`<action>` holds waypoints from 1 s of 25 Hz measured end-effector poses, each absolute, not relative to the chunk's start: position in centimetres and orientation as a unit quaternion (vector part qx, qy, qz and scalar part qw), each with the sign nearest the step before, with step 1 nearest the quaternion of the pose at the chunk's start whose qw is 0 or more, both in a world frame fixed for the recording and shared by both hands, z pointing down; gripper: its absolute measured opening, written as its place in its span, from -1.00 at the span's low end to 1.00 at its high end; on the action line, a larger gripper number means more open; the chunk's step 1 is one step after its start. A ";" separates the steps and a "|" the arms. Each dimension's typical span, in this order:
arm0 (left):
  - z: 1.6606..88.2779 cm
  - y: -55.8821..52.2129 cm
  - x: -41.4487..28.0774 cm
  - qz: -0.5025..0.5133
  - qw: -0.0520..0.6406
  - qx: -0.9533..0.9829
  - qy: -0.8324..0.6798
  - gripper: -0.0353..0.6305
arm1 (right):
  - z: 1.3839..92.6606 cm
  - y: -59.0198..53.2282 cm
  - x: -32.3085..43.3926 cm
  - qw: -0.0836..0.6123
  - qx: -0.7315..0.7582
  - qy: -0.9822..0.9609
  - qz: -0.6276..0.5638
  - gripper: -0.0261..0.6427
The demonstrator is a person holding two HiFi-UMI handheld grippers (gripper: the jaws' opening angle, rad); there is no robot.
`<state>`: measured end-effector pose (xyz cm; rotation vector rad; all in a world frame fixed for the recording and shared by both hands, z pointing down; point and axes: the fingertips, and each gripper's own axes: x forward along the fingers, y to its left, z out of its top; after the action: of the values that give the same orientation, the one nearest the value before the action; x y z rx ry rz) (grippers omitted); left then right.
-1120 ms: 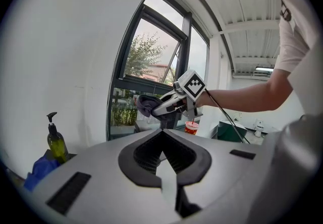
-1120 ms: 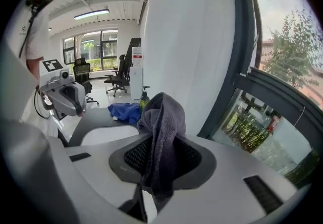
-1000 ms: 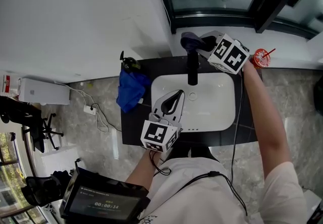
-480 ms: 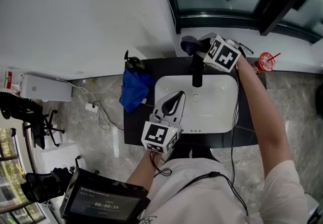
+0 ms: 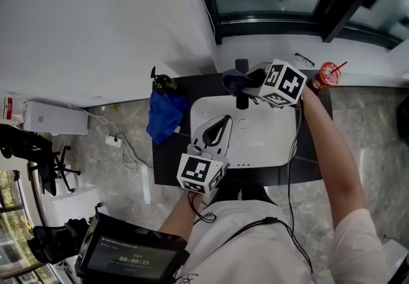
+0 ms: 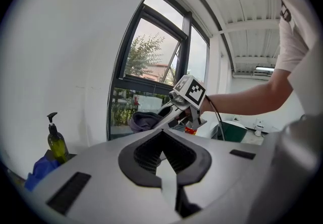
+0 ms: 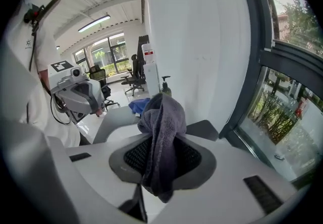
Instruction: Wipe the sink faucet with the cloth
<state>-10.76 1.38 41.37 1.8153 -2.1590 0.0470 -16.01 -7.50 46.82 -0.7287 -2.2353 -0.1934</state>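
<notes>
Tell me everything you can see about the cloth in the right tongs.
The cloth is dark grey-purple with a soft, napped, towel-like look. It is bunched into a thick fold and clamped between the ribbed pads of the right tongs. A rounded wad sticks out past the tips and a short tail hangs below the pads. In the head view it sits at the black faucet, above the back of the white sink. It looks pressed against the faucet, but contact cannot be confirmed.
</notes>
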 end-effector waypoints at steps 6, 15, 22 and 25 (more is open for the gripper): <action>41.2 1.1 -10.4 0.013 0.161 0.641 -0.750 -0.92 | 47.0 -4.3 -12.3 0.386 -0.347 -0.851 -0.077 -0.63; 41.2 1.2 -10.4 0.012 0.159 0.641 -0.750 -0.92 | 43.7 -11.5 -16.4 0.327 -0.219 -0.915 -0.093 -0.63; 41.7 2.5 -11.2 0.013 0.163 0.625 -0.764 -0.92 | 43.9 -15.1 -20.0 0.340 -0.163 -0.918 -0.123 -0.63; 41.6 2.5 -11.3 0.011 0.162 0.621 -0.767 -0.92 | 44.6 -15.1 -20.6 0.344 -0.159 -0.917 -0.124 -0.63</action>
<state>-11.34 2.52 41.60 1.7725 -2.1890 0.0315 -20.63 -15.12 44.65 -0.4126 -2.3815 -0.3233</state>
